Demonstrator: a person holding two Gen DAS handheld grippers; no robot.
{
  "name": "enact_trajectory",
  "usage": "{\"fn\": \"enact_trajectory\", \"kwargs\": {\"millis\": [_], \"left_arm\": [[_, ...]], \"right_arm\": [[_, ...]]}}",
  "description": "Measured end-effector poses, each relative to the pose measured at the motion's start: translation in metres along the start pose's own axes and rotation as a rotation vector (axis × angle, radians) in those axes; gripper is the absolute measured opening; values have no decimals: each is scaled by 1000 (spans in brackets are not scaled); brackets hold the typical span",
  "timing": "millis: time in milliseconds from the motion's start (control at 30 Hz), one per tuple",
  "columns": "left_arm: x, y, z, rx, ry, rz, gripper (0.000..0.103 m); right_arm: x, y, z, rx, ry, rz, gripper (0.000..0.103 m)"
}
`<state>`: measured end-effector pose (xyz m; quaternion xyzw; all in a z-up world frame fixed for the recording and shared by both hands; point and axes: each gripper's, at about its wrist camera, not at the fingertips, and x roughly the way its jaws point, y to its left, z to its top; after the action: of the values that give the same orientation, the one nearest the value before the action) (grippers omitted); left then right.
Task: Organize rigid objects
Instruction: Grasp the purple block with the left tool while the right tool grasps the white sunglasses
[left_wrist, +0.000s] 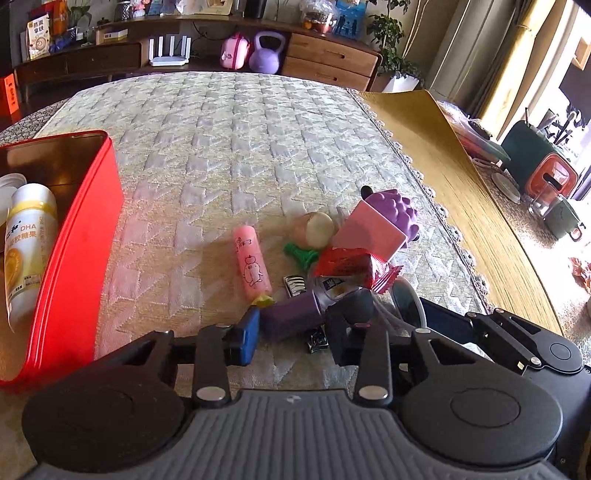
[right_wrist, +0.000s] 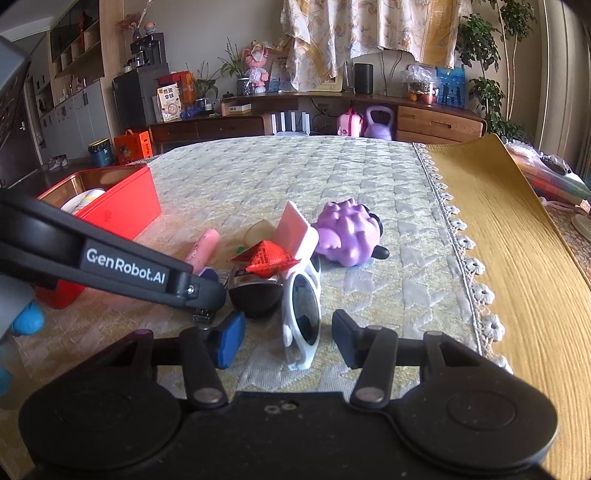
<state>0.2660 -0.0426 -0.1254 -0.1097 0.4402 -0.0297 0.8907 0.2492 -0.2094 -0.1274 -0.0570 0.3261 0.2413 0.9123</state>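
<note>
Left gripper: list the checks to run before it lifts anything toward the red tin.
1. Purple plastic bottle with dark round cap lies between the left gripper fingers: ok.
2. Firm grip on the bottle: cannot tell.
3. Bottle free of clutter: not ok; a red foil packet rests against its cap end.
4. Red metal tin open, floor space showing: ok.
5. Right gripper open, fingers apart from the white-framed sunglasses: ok.
</note>
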Motion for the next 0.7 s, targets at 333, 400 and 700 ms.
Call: {"fn": "enact_trajectory", "kwargs": {"millis": [333, 400, 700], "left_arm": [[-1, 2, 0, 9, 4, 1, 37], [-2, 2, -1, 12, 5, 3, 37], [-16, 7, -10, 11, 12, 3, 37]], "right_arm": [[2, -5, 5, 63, -3, -16, 22], [-1, -7, 4, 81, -2, -18, 22], [-32, -10, -6, 145, -16, -7, 21]]}}
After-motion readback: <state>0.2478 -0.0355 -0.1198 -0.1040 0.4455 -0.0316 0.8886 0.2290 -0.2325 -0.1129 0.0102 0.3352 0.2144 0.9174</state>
